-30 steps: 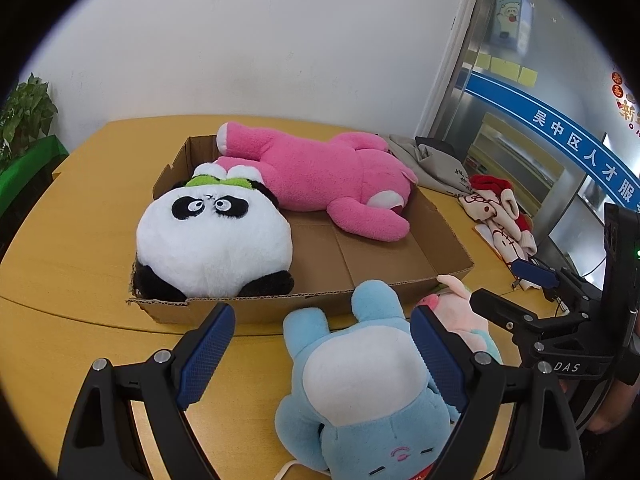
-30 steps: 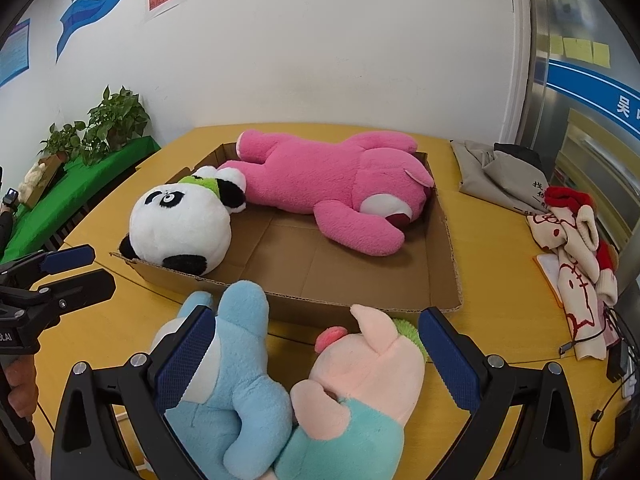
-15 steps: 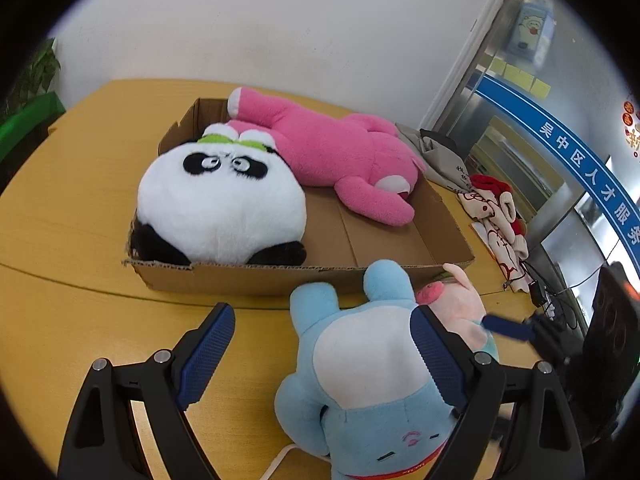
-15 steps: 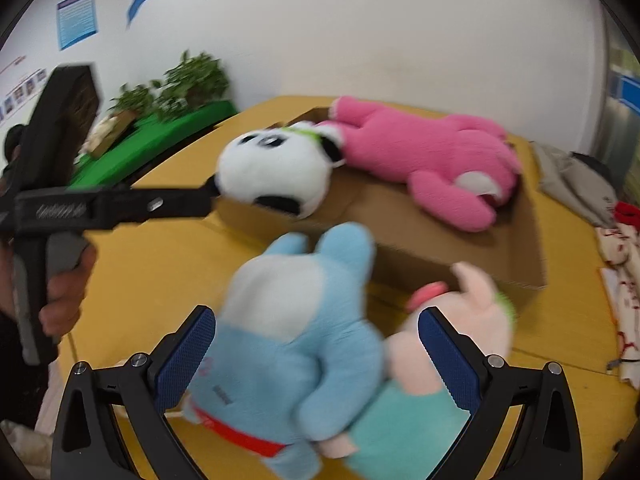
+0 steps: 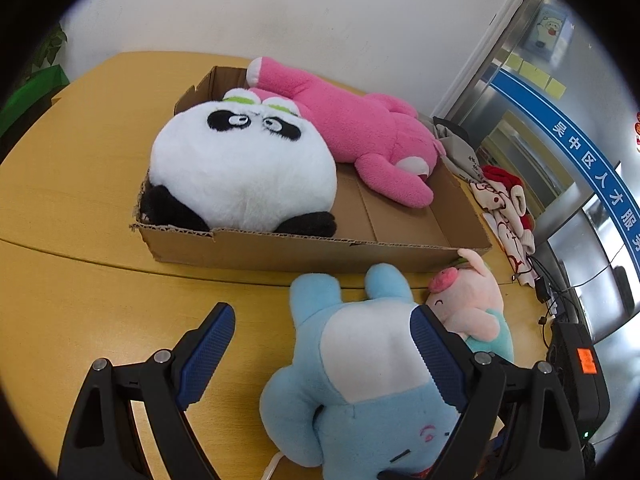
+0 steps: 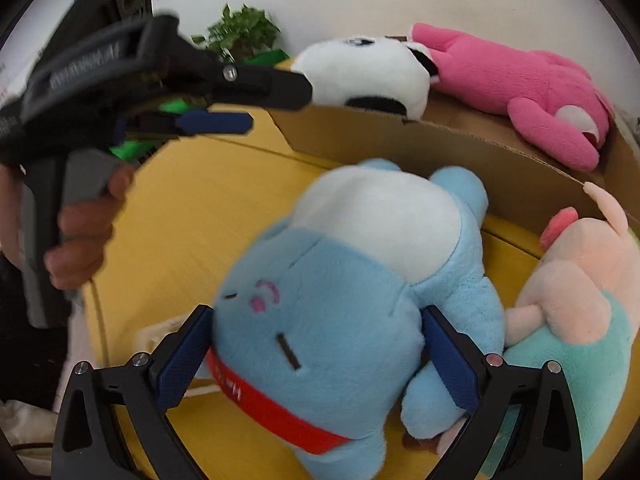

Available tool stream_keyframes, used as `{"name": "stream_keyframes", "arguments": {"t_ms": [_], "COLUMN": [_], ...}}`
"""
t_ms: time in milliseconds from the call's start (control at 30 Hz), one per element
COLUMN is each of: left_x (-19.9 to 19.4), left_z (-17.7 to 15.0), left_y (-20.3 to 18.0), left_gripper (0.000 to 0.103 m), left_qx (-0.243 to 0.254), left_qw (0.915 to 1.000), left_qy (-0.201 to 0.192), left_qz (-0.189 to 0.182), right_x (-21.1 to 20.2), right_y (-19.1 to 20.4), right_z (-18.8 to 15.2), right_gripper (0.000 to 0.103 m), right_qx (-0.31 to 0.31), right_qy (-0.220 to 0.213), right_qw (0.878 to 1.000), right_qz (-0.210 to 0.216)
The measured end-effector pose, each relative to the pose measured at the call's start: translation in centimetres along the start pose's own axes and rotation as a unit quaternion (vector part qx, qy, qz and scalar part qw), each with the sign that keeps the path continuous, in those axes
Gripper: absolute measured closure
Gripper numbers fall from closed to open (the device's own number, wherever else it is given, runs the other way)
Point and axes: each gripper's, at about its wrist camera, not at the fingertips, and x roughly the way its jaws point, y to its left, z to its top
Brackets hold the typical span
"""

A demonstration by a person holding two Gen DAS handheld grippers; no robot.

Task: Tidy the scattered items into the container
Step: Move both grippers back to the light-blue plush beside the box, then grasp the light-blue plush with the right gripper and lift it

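A blue and white plush (image 5: 360,380) (image 6: 352,280) lies on the yellow table in front of the cardboard box (image 5: 304,248) (image 6: 460,156). A pink pig plush (image 5: 472,308) (image 6: 580,292) lies beside it on the right. A panda plush (image 5: 244,176) (image 6: 368,72) and a long pink plush (image 5: 360,128) (image 6: 520,80) lie in the box. My right gripper (image 6: 316,344) is open, its pads on either side of the blue plush's head. My left gripper (image 5: 320,340) is open above the table, its right finger over the plush; it also shows in the right wrist view (image 6: 256,108).
Grey cloth (image 5: 456,148) and a red and white cloth (image 5: 508,208) lie on the table right of the box. Cables (image 5: 548,292) run at the right edge. A green plant (image 6: 240,36) stands at the far left. A white wall is behind the table.
My right gripper has swung left and down, from over both plushes to around the blue plush's head. My left gripper has shifted left and back; the box now looks nearer.
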Motion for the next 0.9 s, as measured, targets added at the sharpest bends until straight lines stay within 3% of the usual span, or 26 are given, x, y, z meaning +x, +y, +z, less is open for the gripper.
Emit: {"name": "stream_keyframes", "arguments": {"t_ms": [267,333,433,600,700,767,900], "left_x": [4.9,5.6,6.4,8.4,9.4,9.6,9.3], "left_z": [-0.1,-0.3,-0.6,-1.5,-1.9,-2.0,-2.0], "left_y": [1.5,2.2,3.3,4.0,4.0,3.6,2.0], "left_gripper": [0.013,0.013,0.013,0.013,0.013,0.013,0.017], "left_qx": [-0.018,-0.042,-0.076,-0.115,-0.13,-0.127,-0.089], "left_qw": [0.996,0.9931,0.9846,0.9592,0.9479,0.947,0.9542], "left_qy": [0.081,0.093,0.115,0.16,0.173,0.175,0.162], "left_qz": [-0.033,-0.057,-0.108,-0.203,-0.234,-0.238,-0.236], "right_x": [0.7,1.1,1.2,0.8,0.5,0.4,-0.1], "right_y": [1.3,1.2,0.2,-0.8,-1.5,-2.1,-2.5], "right_z": [0.8,0.6,0.3,-1.1,-2.1,-2.6,-3.2], "right_gripper": [0.0,0.0,0.0,0.0,0.0,0.001,0.003], "right_qx": [0.019,0.024,0.031,0.024,0.035,0.052,0.064], "right_qy": [0.01,0.01,0.011,0.004,-0.01,-0.015,-0.023], "right_qw": [0.999,0.999,0.999,1.0,0.999,0.997,0.995], "right_qz": [-0.037,-0.038,-0.017,0.014,0.04,0.058,0.068]}}
